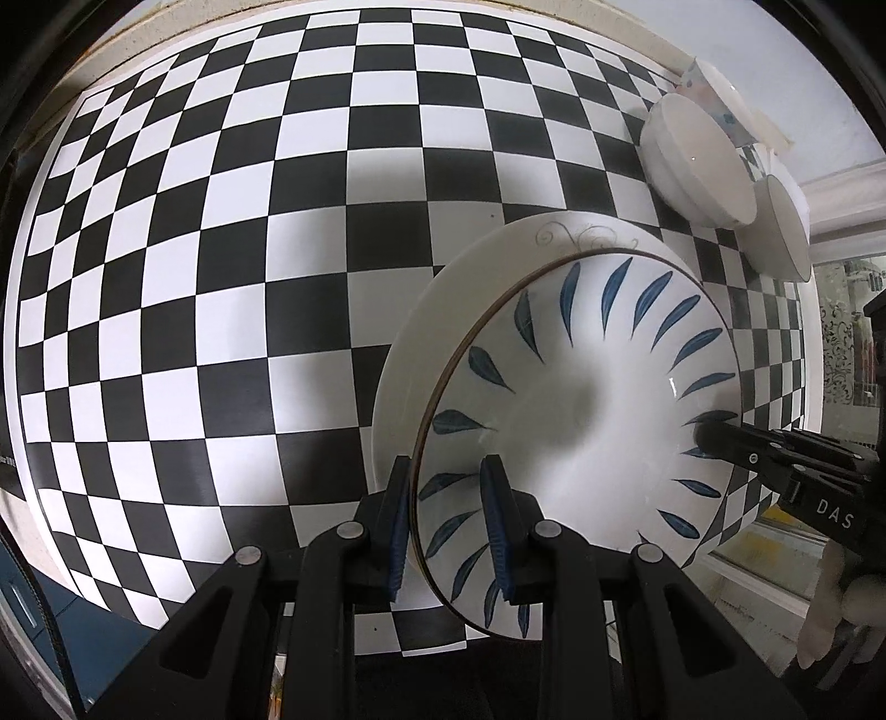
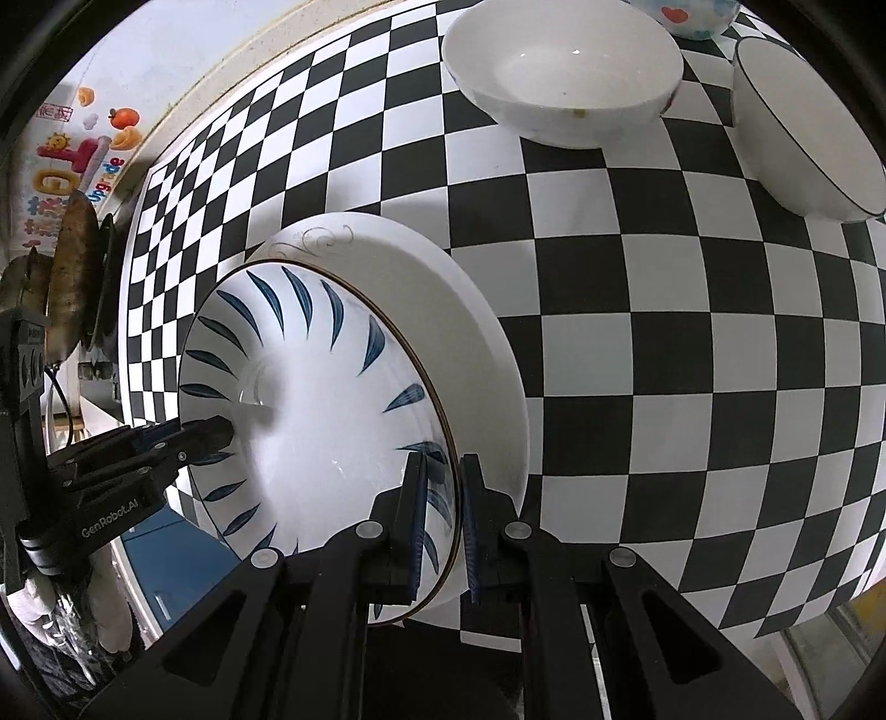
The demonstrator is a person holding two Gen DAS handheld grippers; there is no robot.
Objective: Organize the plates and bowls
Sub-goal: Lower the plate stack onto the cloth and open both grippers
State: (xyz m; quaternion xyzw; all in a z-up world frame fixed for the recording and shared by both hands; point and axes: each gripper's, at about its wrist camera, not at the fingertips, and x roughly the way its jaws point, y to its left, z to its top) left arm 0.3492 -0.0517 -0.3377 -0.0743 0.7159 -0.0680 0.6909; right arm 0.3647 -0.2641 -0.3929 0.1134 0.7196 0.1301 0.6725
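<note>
Your left gripper (image 1: pixel 446 526) and right gripper (image 2: pixel 446 518) each clamp opposite rims of the blue-leaf plate (image 1: pixel 581 399), directly over the white plate (image 1: pixel 410 354) on the checkered table (image 1: pixel 221 277). Judged: plate stacking nearly done, release pending. Beyond the white plate, the plain bowl (image 2: pixel 559 72) and dark-rimmed bowl (image 2: pixel 803 127) stand unnested, a patterned bowl (image 2: pixel 686 16) behind them.

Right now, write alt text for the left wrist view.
The left gripper clamps the rim of a blue-leaf plate resting on a white plate on a checkered table. The right gripper grips the opposite rim; white bowls sit behind.
</note>
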